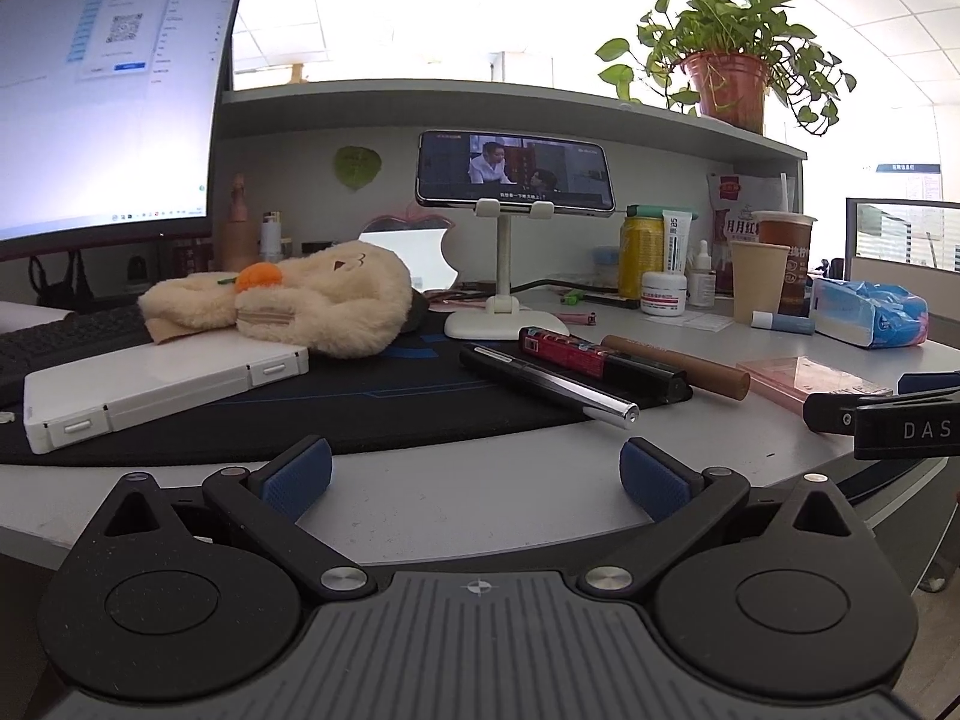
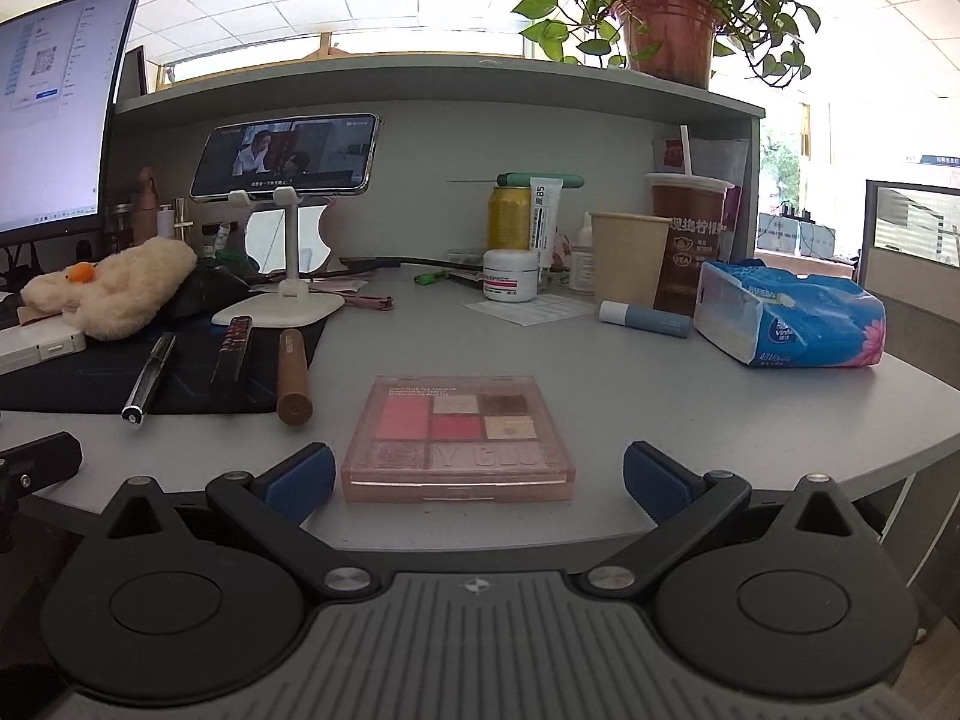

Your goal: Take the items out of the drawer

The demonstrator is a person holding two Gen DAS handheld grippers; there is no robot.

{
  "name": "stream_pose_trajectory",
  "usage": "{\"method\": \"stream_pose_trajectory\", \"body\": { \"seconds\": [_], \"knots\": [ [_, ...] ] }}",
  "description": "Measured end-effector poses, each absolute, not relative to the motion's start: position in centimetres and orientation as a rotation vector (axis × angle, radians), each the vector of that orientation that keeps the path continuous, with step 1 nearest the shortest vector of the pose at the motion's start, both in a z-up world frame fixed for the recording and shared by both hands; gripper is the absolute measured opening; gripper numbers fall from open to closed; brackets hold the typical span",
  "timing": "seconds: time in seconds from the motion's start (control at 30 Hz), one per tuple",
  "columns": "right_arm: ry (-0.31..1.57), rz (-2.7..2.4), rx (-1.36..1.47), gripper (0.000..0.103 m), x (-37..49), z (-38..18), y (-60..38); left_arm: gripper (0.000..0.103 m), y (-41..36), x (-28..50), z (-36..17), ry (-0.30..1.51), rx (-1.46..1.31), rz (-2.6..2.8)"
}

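No drawer shows in either view. My left gripper (image 1: pixel 474 474) is open and empty, over the grey desk's front edge. Ahead of it on the black desk mat (image 1: pixel 360 402) lie a black-and-silver pen (image 1: pixel 552 384), a red tube (image 1: pixel 564 351) and a brown tube (image 1: pixel 678 366). My right gripper (image 2: pixel 477 480) is open, its fingers either side of a pink eyeshadow palette (image 2: pixel 457 438) lying flat on the desk, not touching it. The pen (image 2: pixel 147 378), red tube (image 2: pixel 233 342) and brown tube (image 2: pixel 294 378) lie to its left. The palette also shows in the left wrist view (image 1: pixel 810 381).
A white case (image 1: pixel 162 384), a plush toy (image 1: pixel 300 300), a phone on a stand (image 1: pixel 516 171) and a monitor (image 1: pixel 102 102) stand behind. Cups (image 2: pixel 630 258), a can (image 2: pixel 509 216), cream jar (image 2: pixel 510 273), blue stick (image 2: pixel 645 318) and tissue pack (image 2: pixel 792 315) crowd the right.
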State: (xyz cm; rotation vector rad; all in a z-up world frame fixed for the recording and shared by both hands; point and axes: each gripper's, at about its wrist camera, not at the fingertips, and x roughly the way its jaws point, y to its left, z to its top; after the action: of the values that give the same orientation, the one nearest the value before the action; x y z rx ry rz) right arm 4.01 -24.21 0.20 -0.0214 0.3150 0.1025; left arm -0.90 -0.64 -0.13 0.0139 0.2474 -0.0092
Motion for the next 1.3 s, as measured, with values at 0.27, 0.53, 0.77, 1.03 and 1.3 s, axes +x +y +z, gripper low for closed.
{"method": "stream_pose_trajectory", "body": {
  "seconds": [0.27,0.53,0.77,1.03,1.3],
  "knots": [
    [0.297,0.093,-0.002,0.103,3.95,-0.2,-24.25,0.103,-0.83,-0.93,-0.16,0.243,0.013,0.002],
    [0.289,0.089,-0.001,0.103,3.92,-0.31,-24.21,0.103,-0.87,-0.95,-0.2,0.24,0.013,0.003],
    [0.283,0.089,-0.001,0.103,3.78,-0.51,-24.22,0.103,-0.76,-0.93,-0.28,0.236,0.012,0.002],
    [0.282,0.092,-0.002,0.103,3.81,-0.51,-24.3,0.103,-0.69,-0.92,-0.33,0.233,0.012,0.0],
    [0.281,0.091,-0.001,0.103,3.8,-0.44,-24.28,0.103,-0.64,-0.92,-0.33,0.232,0.012,-0.002]
  ]
}}
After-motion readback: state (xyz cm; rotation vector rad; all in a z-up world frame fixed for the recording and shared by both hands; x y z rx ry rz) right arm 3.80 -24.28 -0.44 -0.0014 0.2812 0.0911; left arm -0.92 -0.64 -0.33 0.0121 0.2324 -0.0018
